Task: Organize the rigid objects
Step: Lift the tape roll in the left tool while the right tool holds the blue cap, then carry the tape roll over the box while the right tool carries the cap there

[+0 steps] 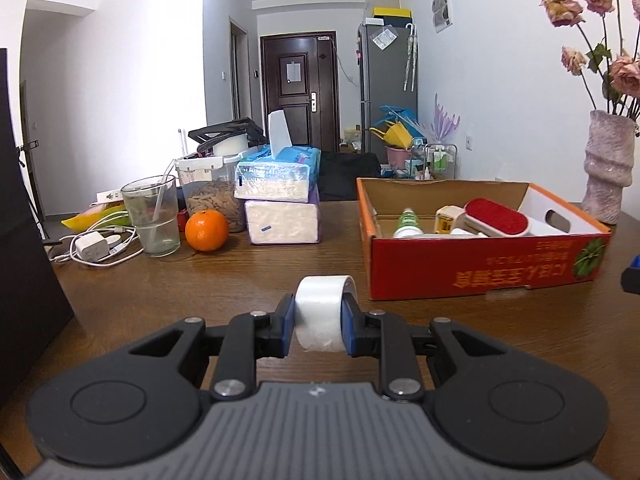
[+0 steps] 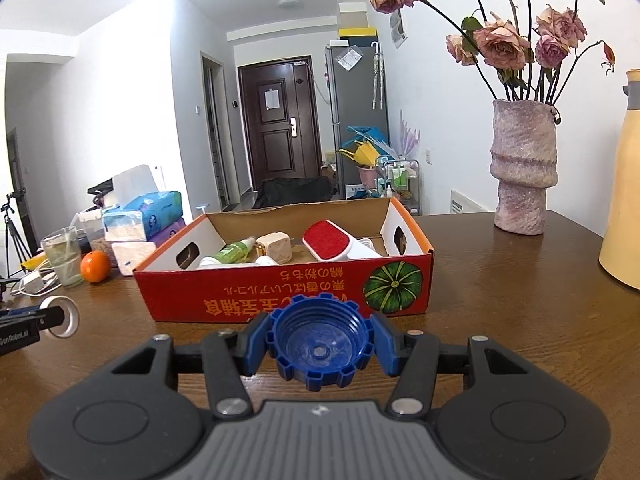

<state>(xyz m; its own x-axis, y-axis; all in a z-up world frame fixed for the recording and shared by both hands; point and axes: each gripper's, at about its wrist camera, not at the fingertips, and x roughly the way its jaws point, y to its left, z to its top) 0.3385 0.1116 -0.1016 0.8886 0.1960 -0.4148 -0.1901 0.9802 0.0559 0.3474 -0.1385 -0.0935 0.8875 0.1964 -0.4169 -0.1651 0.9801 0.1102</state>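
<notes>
My left gripper (image 1: 319, 322) is shut on a white roll of tape (image 1: 322, 312), held upright above the wooden table (image 1: 200, 280), left of and in front of the red cardboard box (image 1: 480, 268). The same tape roll (image 2: 60, 316) shows at the far left of the right wrist view, in the left gripper (image 2: 60, 317). My right gripper (image 2: 319, 344) is shut on a large blue ribbed bottle cap (image 2: 319, 346), hollow side up, just before the box's front wall (image 2: 280, 296). Inside the box lie a red lint brush (image 2: 324, 240), a green bottle (image 2: 232, 250) and a beige block (image 2: 276, 246).
At the table's left stand stacked tissue packs (image 1: 280, 200), an orange (image 1: 206, 230), a glass with a straw (image 1: 154, 216), a nut jar (image 1: 212, 196) and a white charger with cables (image 1: 94, 248). A pink vase of dried roses (image 2: 524, 168) and a yellow jug (image 2: 624, 200) stand right.
</notes>
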